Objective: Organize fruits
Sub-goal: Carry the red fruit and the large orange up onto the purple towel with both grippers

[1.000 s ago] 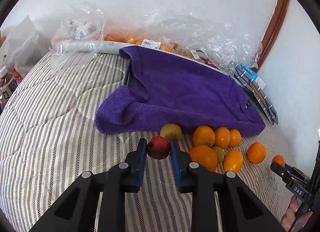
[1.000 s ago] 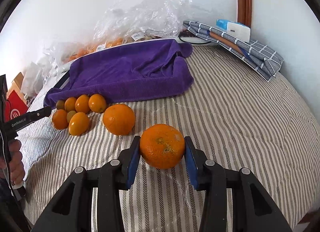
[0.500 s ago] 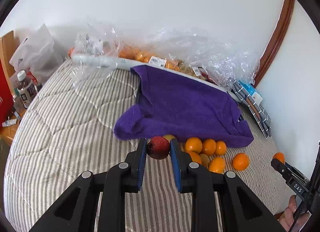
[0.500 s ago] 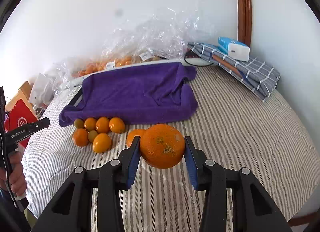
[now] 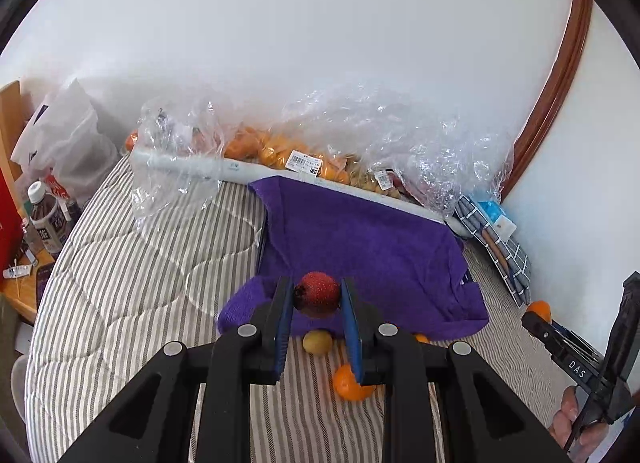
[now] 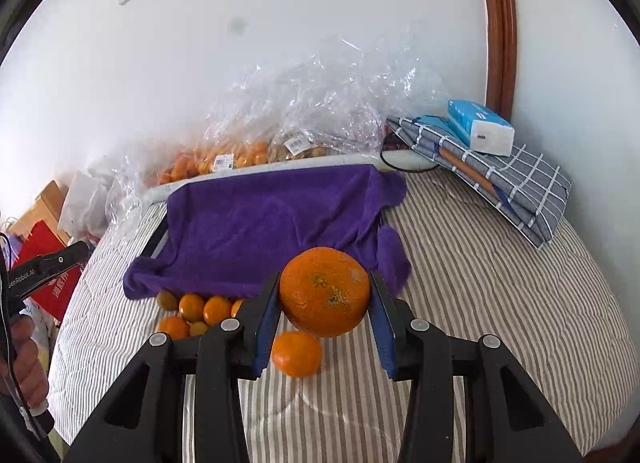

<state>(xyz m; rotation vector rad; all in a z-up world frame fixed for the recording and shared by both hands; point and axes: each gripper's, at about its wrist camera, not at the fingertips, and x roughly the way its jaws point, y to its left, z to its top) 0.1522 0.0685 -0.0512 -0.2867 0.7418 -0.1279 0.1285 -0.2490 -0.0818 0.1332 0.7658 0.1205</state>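
1. A small red fruit (image 5: 318, 295) is clamped between the blue pads of the left gripper (image 5: 316, 297); it is held clear above the striped bedcover (image 5: 120, 283), in front of the purple towel (image 5: 368, 247).
2. A large orange (image 6: 324, 291) is pinched between the pads of the right gripper (image 6: 325, 295); it too is held off the bed.
3. A cluster of small oranges (image 6: 192, 313) is seen on the bedcover just beside the towel's near edge; a further loose orange (image 6: 297, 354) lies below the held one, partly hidden by the left finger of the gripper.
4. In the left wrist view a yellow-green fruit (image 5: 317, 342) is seen between the fingers, at the towel's edge; an orange (image 5: 350, 383) nearer the camera is partly covered by the right finger.
5. Clear plastic bags (image 5: 360, 143) holding more oranges are piled against the wall behind the towel; the darker fruit in one bag is perhaps a different kind, though the plastic blurs it.
6. A folded checked cloth (image 6: 500, 179) with a blue-and-white tissue pack (image 6: 480, 131) on it is set by the wooden frame; a bottle (image 5: 44, 219) and a white bag (image 5: 68, 139) are seen off the bed's left side.
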